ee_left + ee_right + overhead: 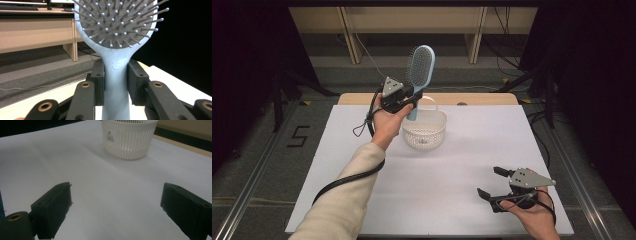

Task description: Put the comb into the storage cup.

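White-covered bench (362,175), dark room. Left tongs (411,100) clamped on blue hairbrush (419,70) handle, brush upright just above white basket (424,131). Right tongs (488,181) apart, empty. Pickup done; likely placing in the basket remains.

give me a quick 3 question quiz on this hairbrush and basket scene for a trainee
1. True or false: the left gripper grips the hairbrush by its handle, head up.
2. Where does the white basket stand? A) on the white table, just beyond and right of the left hand; B) in the right gripper; C) on the floor.
3. Fill in: the right gripper's jaws are ____, with nothing between them.

Key: 1 true; 2 A; 3 open.
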`<state>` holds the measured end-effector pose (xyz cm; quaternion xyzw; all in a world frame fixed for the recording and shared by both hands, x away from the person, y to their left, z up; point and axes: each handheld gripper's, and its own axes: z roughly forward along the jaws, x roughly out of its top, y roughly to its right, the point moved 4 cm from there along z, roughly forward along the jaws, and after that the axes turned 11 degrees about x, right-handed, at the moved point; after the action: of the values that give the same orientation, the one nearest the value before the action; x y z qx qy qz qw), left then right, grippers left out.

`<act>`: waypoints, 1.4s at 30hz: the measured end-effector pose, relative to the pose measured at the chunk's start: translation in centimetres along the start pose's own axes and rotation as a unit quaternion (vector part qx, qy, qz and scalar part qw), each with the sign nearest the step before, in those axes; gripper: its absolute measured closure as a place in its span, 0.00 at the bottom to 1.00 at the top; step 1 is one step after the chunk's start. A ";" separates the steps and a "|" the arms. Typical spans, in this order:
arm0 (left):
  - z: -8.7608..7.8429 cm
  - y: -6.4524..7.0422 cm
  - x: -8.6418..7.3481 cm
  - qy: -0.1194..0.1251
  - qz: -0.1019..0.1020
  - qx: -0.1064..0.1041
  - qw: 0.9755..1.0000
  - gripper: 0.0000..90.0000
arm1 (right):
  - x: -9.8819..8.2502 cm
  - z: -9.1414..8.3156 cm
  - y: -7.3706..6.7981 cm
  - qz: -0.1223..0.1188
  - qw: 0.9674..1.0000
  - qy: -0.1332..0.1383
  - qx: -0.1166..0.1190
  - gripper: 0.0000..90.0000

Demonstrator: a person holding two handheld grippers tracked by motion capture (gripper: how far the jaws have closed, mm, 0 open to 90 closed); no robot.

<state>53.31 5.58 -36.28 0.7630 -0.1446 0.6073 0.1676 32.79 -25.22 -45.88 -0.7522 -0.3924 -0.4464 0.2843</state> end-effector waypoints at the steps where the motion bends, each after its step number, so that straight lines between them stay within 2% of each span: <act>1: 0.0 0.0 0.0 0.000 -0.001 0.000 1.000 0.77 | 0.0 0.0 0.0 0.000 1.000 0.000 0.000 0.11; 42: 1.2 0.3 -0.1 -0.010 -0.002 0.001 1.000 0.77 | 0.0 0.0 0.0 0.000 1.000 0.000 0.000 0.12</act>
<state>54.24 4.82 -36.60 0.7697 -0.1444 0.5993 0.1660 32.80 -25.25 -45.88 -0.7519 -0.3926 -0.4469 0.2843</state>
